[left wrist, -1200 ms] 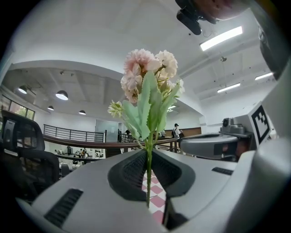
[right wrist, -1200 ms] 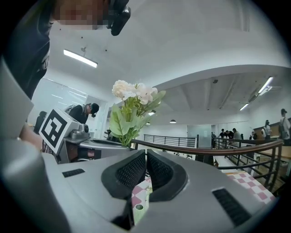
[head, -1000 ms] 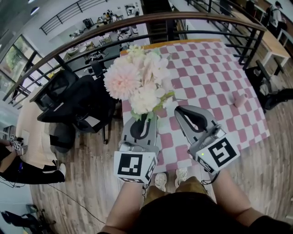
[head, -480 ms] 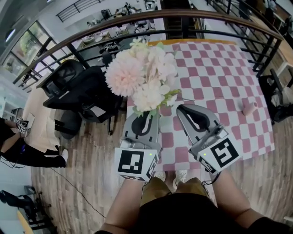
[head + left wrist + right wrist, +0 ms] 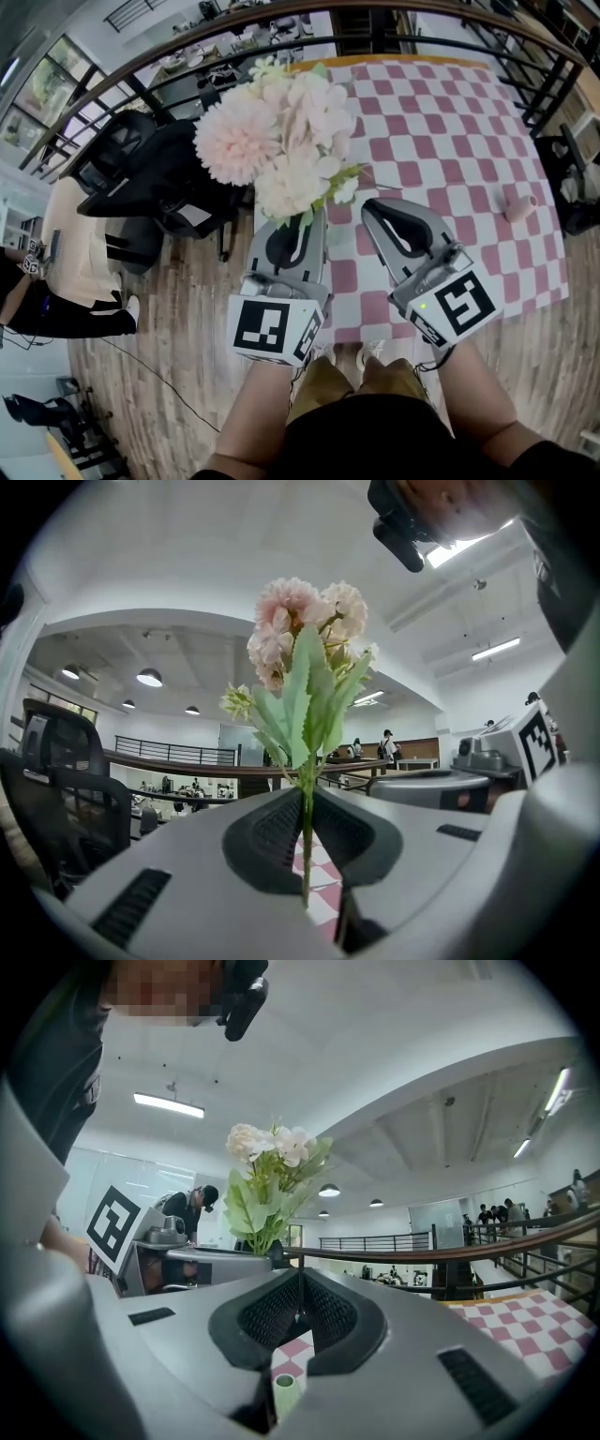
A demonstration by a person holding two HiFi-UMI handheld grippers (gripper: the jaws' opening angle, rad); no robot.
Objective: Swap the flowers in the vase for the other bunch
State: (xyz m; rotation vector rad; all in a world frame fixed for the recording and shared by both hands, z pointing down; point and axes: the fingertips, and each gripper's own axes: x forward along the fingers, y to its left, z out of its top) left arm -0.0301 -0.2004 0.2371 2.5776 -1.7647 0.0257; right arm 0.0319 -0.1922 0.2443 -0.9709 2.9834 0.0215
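Observation:
A bunch of pale pink and white flowers (image 5: 272,141) stands upright above the table's near left corner. My left gripper (image 5: 305,220) is shut on its thin green stem (image 5: 307,846), with the blooms (image 5: 305,621) straight above the jaws. Just to its right, my right gripper (image 5: 370,208) is shut with nothing visibly held; its jaws meet at the tips (image 5: 300,1279). A pale green tube end (image 5: 284,1389) shows low in the gap behind them. In the right gripper view the bunch (image 5: 272,1147) shows at the left. A small pink vase (image 5: 518,206) sits on the checkered table (image 5: 450,112), far right.
The pink-and-white checkered table reaches from my grippers to a curved dark railing (image 5: 281,37). A black office chair (image 5: 141,178) stands left of the table on the wooden floor. A person (image 5: 37,314) sits at the far left.
Both grippers have sunk a little, with the bunch still in the left one. Neither grip has changed. The view has shifted, so the vase now shows farther right.

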